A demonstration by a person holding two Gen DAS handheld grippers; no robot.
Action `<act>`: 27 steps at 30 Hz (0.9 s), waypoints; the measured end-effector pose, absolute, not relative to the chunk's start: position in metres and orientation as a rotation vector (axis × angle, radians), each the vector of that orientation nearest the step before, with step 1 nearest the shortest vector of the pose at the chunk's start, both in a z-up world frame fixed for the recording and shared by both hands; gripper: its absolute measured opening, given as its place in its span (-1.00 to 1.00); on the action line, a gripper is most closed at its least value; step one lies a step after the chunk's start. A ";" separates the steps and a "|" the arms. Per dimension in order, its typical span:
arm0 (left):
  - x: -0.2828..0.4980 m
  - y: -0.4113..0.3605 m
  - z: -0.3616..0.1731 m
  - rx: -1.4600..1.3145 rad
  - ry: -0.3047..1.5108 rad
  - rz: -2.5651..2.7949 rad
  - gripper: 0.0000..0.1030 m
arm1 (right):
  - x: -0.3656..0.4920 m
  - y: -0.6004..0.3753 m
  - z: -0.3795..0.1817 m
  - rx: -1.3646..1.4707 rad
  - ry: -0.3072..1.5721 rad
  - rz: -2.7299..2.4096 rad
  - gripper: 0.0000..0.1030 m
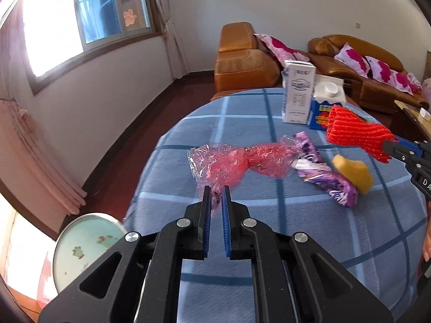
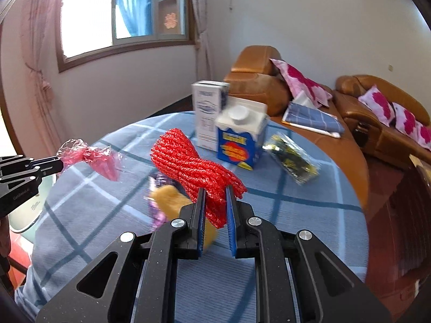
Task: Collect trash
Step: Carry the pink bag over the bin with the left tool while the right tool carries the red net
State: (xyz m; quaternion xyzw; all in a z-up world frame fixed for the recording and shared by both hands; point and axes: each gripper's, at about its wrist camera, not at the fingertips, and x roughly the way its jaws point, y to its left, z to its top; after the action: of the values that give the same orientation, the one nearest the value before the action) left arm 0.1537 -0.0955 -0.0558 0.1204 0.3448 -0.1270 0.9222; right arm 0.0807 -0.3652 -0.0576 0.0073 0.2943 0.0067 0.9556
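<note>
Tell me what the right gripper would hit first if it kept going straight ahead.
Probably the blue and white carton with the white cap. The right gripper, shut on the red mesh net, points toward it over the blue checked tablecloth; depth is uncertain.

1. A blue checked tablecloth (image 1: 309, 231) covers the round table in the near middle.
2. A tan leather sofa (image 1: 242, 64) stands far behind the table, running to the right along the wall.
3. Pink-and-white floral cushions (image 1: 353, 59) lie on the sofa seat and back.
4. A folded blue checked cloth (image 2: 312, 117) rests on the sofa seat.
5. A window (image 1: 89, 18) with a dark wooden frame fills the far left wall.
6. Pale pink curtains (image 1: 167, 24) hang beside it.
7. A round pale green basin (image 1: 83, 247) sits low at the near left.
</note>
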 end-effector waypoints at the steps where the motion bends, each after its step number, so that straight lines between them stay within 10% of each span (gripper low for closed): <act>1: 0.153 -0.092 -0.056 0.247 0.708 -0.254 -0.85 | 0.082 -0.361 -0.057 0.009 0.596 0.023 -0.71; 27: 0.123 0.026 -0.059 0.219 0.722 -0.032 -0.85 | 0.109 -0.234 -0.059 -0.174 0.583 0.307 -0.71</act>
State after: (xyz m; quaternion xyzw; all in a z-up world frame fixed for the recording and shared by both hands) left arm 0.1231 0.0264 -0.0587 0.1070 0.3523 -0.0155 0.9296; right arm 0.1090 -0.2339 -0.0589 -0.0854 0.2857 0.1507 0.9425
